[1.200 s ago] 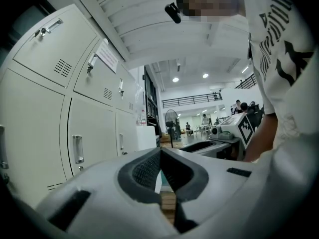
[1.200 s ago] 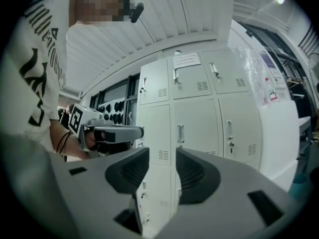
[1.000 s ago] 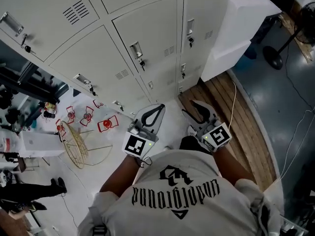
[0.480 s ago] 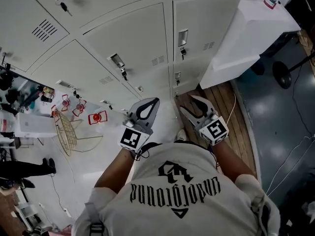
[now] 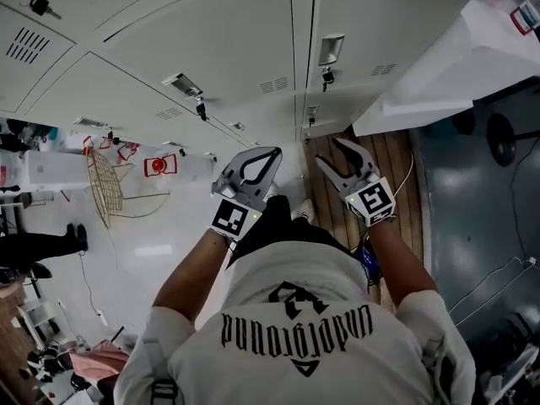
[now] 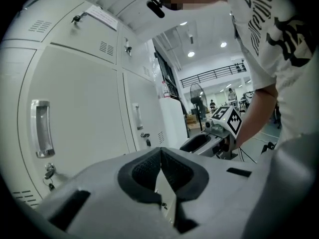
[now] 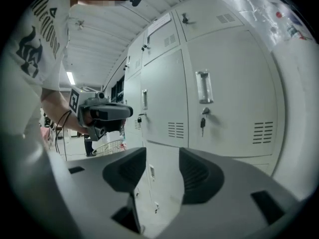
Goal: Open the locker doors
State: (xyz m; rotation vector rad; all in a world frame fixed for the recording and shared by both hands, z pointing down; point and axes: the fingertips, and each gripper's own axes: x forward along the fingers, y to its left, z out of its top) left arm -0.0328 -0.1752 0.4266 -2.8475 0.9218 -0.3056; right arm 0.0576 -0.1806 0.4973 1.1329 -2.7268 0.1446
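A wire basket (image 5: 103,194) of pale gold rods lies tipped on the white floor (image 5: 169,256), with small red-and-white items (image 5: 157,165) just beside it, too small to name. A strip of wooden planks (image 5: 403,184) runs along the right and meets dark grey floor (image 5: 472,218). A white boxy unit (image 5: 439,83) stands over the planks, with the round black base of a fan (image 5: 504,135) near it. At the far left a bystander's dark legs (image 5: 38,247) show, and pink cloth (image 5: 89,365) lies in the lower corner. The left gripper view looks into a hall — a pedestal fan (image 6: 197,94) under ceiling lights (image 6: 191,54).
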